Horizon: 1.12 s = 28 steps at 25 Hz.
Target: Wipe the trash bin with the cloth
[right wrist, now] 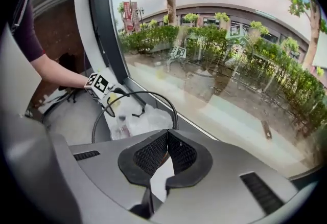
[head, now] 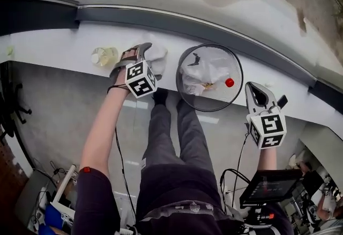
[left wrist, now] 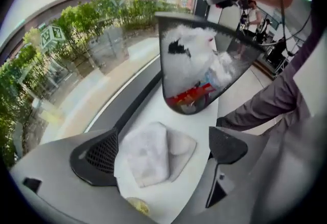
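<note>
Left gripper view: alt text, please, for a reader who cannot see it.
The left gripper, jaws open, hangs over a folded white cloth lying on a white ledge. Behind stands a black mesh trash bin holding a white bag.

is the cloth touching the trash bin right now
Apart. The left gripper view shows a strip of bare white ledge between the cloth and the base of the trash bin. The head view shows the same gap.
</note>
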Each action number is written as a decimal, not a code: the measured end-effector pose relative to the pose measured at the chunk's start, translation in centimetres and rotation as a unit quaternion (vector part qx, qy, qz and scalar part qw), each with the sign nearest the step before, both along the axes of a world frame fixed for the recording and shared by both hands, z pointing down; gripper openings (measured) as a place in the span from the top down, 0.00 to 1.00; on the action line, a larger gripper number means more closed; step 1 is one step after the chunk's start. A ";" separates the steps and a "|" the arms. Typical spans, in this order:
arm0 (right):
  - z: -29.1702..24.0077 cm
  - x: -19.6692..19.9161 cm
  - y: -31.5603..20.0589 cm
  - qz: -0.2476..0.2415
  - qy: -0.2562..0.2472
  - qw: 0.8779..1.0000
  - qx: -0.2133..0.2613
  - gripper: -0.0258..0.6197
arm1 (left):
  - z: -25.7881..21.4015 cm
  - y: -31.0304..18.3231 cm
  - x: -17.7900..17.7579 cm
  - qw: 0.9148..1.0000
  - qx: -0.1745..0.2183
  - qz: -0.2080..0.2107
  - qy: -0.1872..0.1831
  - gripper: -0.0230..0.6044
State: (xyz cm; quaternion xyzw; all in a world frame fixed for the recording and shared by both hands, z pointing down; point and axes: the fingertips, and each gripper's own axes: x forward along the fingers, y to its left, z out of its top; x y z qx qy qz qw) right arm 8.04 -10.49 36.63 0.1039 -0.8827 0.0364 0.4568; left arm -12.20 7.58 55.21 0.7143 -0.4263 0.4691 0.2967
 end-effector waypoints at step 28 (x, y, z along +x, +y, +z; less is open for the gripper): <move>7.1 0.4 -0.2 0.057 0.027 0.977 -0.204 0.83 | 7.1 -2.3 -5.5 0.914 0.116 -0.340 0.188 0.75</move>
